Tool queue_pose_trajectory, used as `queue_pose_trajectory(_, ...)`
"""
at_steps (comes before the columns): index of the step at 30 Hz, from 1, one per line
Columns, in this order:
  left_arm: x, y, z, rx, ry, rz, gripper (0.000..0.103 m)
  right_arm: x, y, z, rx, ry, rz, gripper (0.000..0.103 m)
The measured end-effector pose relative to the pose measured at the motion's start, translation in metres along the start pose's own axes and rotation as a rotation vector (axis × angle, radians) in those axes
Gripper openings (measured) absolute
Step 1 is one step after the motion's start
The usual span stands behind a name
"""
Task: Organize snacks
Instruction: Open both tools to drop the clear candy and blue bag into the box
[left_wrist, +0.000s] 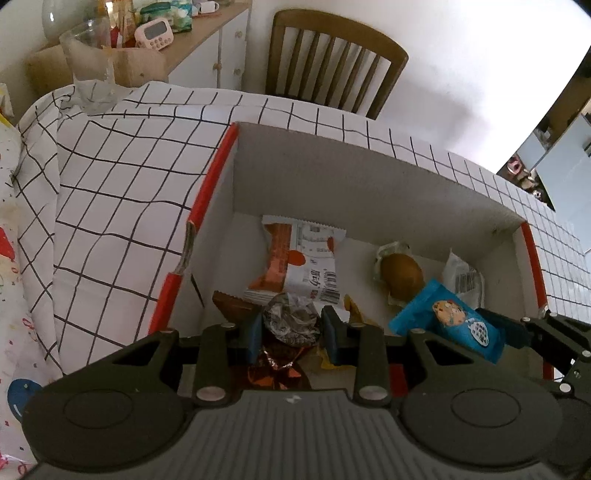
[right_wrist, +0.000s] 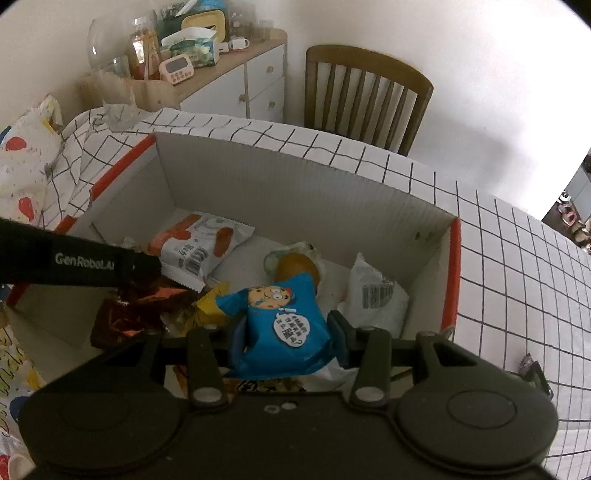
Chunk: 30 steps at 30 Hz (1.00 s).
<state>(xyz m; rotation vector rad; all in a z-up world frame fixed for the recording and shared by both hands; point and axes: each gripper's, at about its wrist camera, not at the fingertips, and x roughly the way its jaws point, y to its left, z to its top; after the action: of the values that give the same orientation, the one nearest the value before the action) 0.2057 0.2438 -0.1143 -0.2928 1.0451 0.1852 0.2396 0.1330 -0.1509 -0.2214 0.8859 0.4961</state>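
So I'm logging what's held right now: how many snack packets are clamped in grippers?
2. The left gripper clamps a crinkled silver-and-brown foil packet over the box's near left; the right gripper clamps the blue cartoon cookie packet over its near middle.

Stood behind the counter (left_wrist: 122, 177), draped in a white cloth with a black grid: 1 wooden slat-backed chair (left_wrist: 332, 62) against a plain white wall (right_wrist: 461, 48). Ranged to the left, a white sideboard (right_wrist: 258, 85) with a wooden top and round knobs, crowded with a pink timer (left_wrist: 154, 33), a tissue box (right_wrist: 195, 48) and glassware. Lit softly and evenly, somewhat dim. Glimpsed at the far right, a darker doorway (left_wrist: 554, 147).
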Motion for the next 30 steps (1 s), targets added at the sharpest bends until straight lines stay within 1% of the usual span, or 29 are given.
queue_pose_trajectory(4, 0.000, -0.006, -0.002, 0.038, -0.007, 0.020, 0.033, 0.003, 0.000, 0.000, 0.002, 0.010, -0.007, 0.046)
queue_pose_trajectory(7, 0.000, -0.007, -0.002, 0.039, -0.007, 0.022, 0.033, 0.003, 0.000, 0.000, 0.006, 0.014, -0.003, 0.048)
queue_pose_trajectory(9, 0.000, -0.006, -0.001, 0.030, -0.004, 0.021, 0.033, 0.001, -0.001, -0.001, 0.012, 0.012, -0.003, 0.053)
queue_pose_trajectory(11, -0.002, -0.005, -0.002, 0.023, -0.005, 0.017, 0.045, -0.001, -0.003, -0.001, 0.023, 0.005, -0.003, 0.057)
queue_pose_trajectory(12, -0.004, -0.005, -0.002, 0.022, -0.012, 0.007, 0.049, -0.003, -0.003, -0.001, 0.032, 0.000, 0.000, 0.061)
queue_pose_trajectory(13, -0.006, -0.006, -0.003, 0.023, -0.018, 0.002, 0.055, -0.006, -0.004, -0.001, 0.042, -0.007, 0.007, 0.062)
queue_pose_trajectory(14, -0.009, -0.007, -0.003, 0.029, -0.026, 0.002, 0.057, -0.009, -0.005, -0.001, 0.047, -0.012, 0.012, 0.063)
queue_pose_trajectory(16, -0.015, -0.011, -0.004, 0.044, -0.048, 0.014, 0.067, -0.014, -0.005, -0.001, 0.049, -0.020, 0.016, 0.064)
queue_pose_trajectory(20, -0.027, -0.016, -0.004, 0.058, -0.071, 0.003, 0.067, -0.025, -0.006, -0.003, 0.048, -0.034, 0.027, 0.064)
queue_pose_trajectory(24, -0.040, -0.021, -0.007, 0.075, -0.091, -0.004, 0.068, -0.040, -0.007, -0.005, 0.047, -0.056, 0.034, 0.071)
queue_pose_trajectory(30, -0.065, -0.032, -0.016, 0.121, -0.142, -0.010, 0.068, -0.068, -0.011, -0.011, 0.058, -0.095, 0.055, 0.077)
